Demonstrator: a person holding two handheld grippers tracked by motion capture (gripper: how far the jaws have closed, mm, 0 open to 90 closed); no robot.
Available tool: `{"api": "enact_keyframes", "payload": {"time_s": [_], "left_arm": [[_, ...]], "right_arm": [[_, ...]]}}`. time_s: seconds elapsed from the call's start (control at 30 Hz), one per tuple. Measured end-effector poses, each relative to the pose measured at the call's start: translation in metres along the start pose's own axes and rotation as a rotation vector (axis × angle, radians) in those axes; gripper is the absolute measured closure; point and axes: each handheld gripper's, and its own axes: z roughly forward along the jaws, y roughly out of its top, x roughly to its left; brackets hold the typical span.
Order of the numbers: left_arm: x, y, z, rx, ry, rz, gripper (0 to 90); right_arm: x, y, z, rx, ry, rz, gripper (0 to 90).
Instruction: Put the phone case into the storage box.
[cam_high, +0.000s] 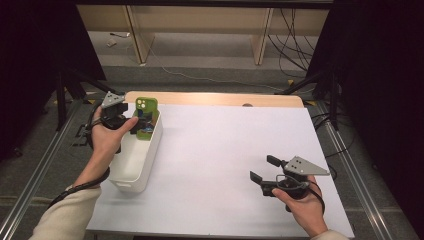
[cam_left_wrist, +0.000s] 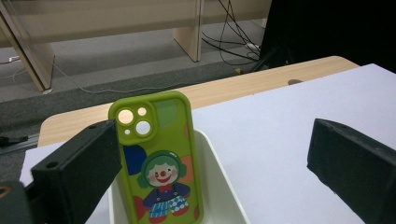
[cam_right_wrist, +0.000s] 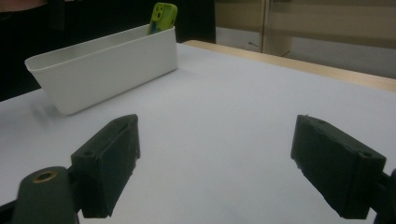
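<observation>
A green phone case (cam_high: 145, 106) printed with a clown stands upright at the far end of a white bin (cam_high: 146, 165), leaning on its end wall. My left gripper (cam_high: 136, 121) hovers over the bin just left of the case, open. In the left gripper view the case (cam_left_wrist: 156, 154) rises in front of the left jaw, with the bin's rim (cam_left_wrist: 219, 170) below and the left gripper (cam_left_wrist: 215, 140) spread wide. My right gripper (cam_high: 262, 168) sits low over the white table at the near right, open with nothing between its jaws. The right gripper (cam_right_wrist: 217, 135) faces the bin (cam_right_wrist: 107, 70) and the case (cam_right_wrist: 162, 16).
A white sheet (cam_high: 225, 150) covers the table; a wooden strip (cam_high: 215, 98) shows along the far edge. Black stands (cam_high: 65, 95) flank the table, cables (cam_high: 295, 45) lie on the floor behind, and metal rails (cam_high: 350, 170) run beside it.
</observation>
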Motion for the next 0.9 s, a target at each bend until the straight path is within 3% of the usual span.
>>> {"api": "enact_keyframes", "payload": {"time_s": [0.33,0.9], "left_arm": [[-0.004,-0.002,-0.005,-0.009,-0.009,0.012,2.3],[-0.016,-0.006,-0.017,-0.039,-0.069,0.027,2.3]], "right_arm": [[0.0,0.0,-0.001,-0.001,-0.001,-0.001,16.4],[0.0,0.0,0.0,-0.001,0.0,0.0,16.4]]}}
